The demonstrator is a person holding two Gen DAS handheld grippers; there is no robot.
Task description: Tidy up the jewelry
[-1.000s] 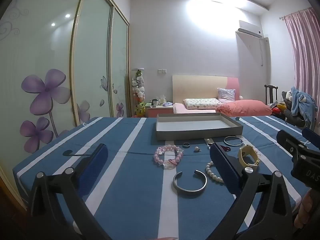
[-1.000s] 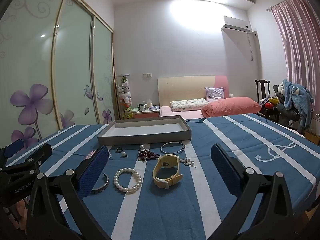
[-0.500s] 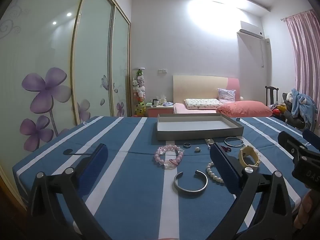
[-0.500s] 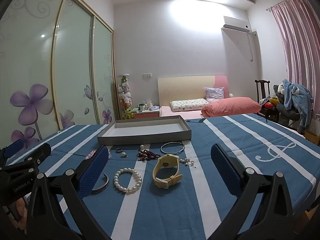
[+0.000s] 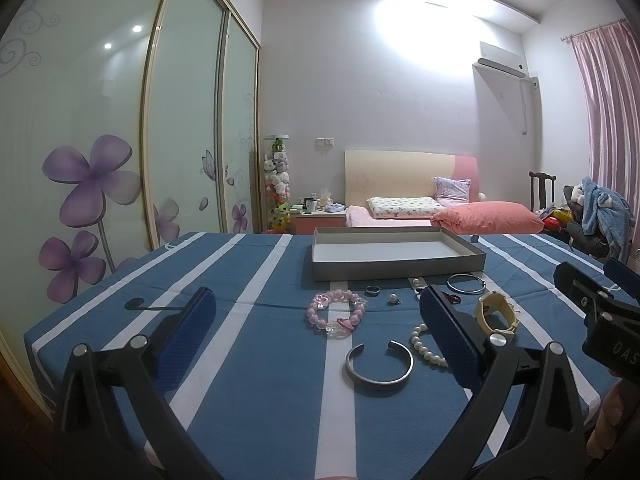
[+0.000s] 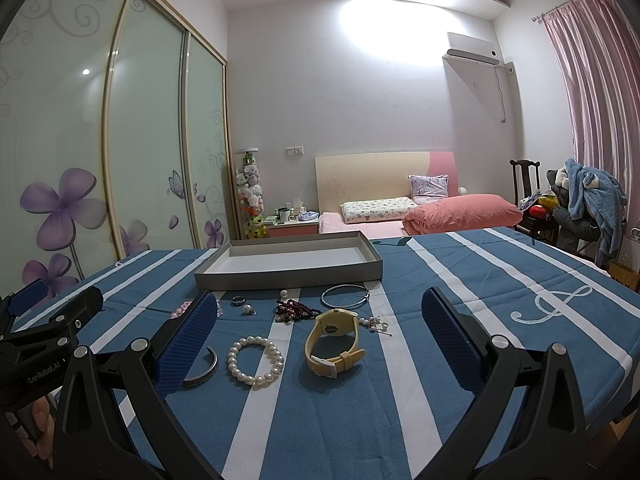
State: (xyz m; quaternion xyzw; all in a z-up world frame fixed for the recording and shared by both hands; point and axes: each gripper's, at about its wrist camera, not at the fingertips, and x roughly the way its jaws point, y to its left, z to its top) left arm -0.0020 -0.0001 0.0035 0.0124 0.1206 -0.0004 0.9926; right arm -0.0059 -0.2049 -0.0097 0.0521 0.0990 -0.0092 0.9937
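**A:** Biggest thing first: the blue tablecloth with white stripes (image 6: 460,320) fills the lower half of both views. At centre frame, toward the far edge, sits the shallow grey cardboard tray with a white floor (image 6: 288,276) — nothing in it that I can see.

**B:** And the grippers?

**A:** Left gripper (image 5: 316,332) and right gripper (image 6: 320,336) both have their blue-padded fingers spread wide, nothing between them, hovering over the near part of the cloth. Each one pokes into the other's view at the frame edge.

**B:** Where's the jewelry?

**A:** All loose on the cloth, just in front of the tray. In the right wrist view: the pale yellow wristwatch with a rubber strap (image 6: 334,342) at centre, standing on its edge; the white pearl bead bracelet (image 6: 256,360) just left of it; the open silver metal cuff (image 6: 202,368) further left, partly behind the left finger. Closer to the tray — a thin silver bangle (image 6: 345,296), dark red bead string (image 6: 296,311), small dark ring (image 6: 238,301).

**B:** Pink one?

**A:** The pink bead bracelet with clear charms (image 5: 335,314) shows best at centre of the left wrist view.
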